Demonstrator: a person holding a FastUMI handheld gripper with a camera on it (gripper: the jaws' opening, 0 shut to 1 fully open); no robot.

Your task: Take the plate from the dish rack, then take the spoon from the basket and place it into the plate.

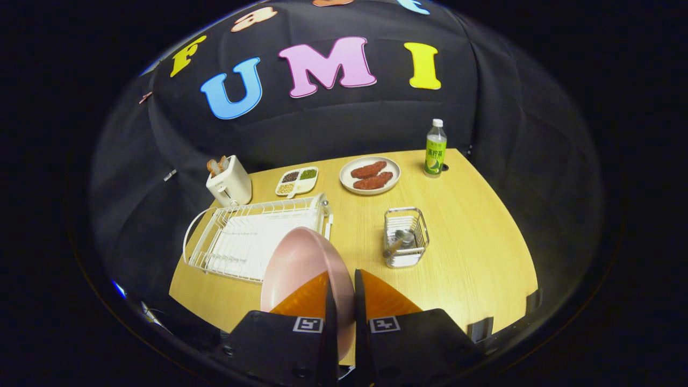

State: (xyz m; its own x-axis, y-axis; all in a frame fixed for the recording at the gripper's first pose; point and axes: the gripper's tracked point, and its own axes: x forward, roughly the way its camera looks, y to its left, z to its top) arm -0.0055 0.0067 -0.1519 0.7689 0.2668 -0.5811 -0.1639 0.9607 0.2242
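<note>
Pinching the rim of the pink plate [298, 263] between its two fingers, the gripper [341, 301] holds it on edge above the near corner of the white dish rack [242, 236], with bare table [473, 236] beyond the wire basket [406, 236], whose spoon [399, 243] is hard to make out.

Dish rack [252, 242] left of basket [406, 236]; toaster [230, 181] behind rack.
</note>
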